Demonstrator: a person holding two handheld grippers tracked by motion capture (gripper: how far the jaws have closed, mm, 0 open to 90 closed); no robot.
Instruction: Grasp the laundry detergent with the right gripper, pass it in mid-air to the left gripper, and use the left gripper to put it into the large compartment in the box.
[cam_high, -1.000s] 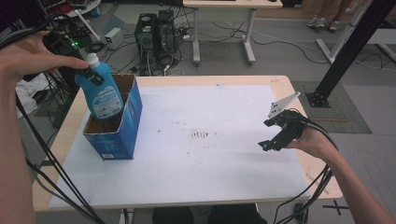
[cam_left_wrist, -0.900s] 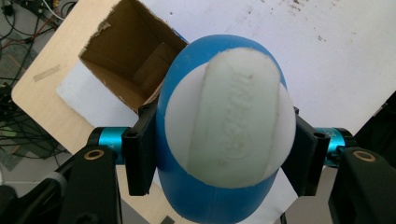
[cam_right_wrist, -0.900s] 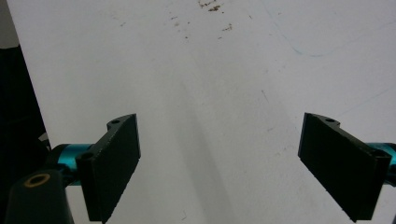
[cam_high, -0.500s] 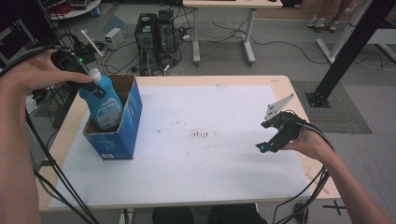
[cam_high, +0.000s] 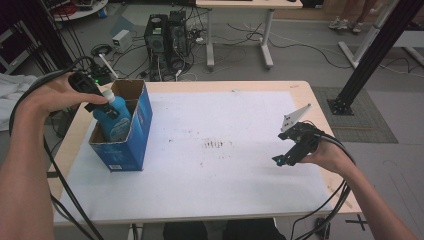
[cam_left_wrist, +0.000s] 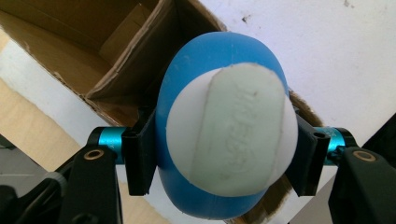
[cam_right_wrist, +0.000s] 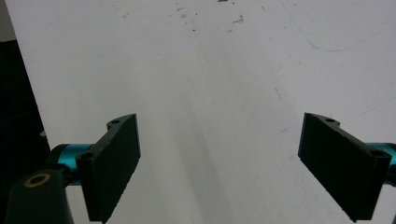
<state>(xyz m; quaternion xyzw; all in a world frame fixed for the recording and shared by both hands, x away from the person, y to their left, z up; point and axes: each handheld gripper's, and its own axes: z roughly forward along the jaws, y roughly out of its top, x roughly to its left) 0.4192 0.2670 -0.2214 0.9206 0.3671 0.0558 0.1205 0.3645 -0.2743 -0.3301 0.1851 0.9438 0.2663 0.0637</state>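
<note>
A blue bottle with a white cap stands partly down inside an open blue cardboard box at the table's left. My left gripper is shut on the bottle near its neck. From the left gripper view I look down on the bottle's pale cap, with both black jaws pressed against the blue body over the brown box interior. My right gripper hovers over the white sheet at the right, open, with nothing between its jaws.
A white sheet covers most of the wooden table and carries dark smudges near its middle. Cables trail from both hands. Computer towers, another desk and a black frame stand on the floor beyond.
My left hand has lowered the bottle into the box, so less of its body shows above the rim. The right gripper has stayed about where it was.
</note>
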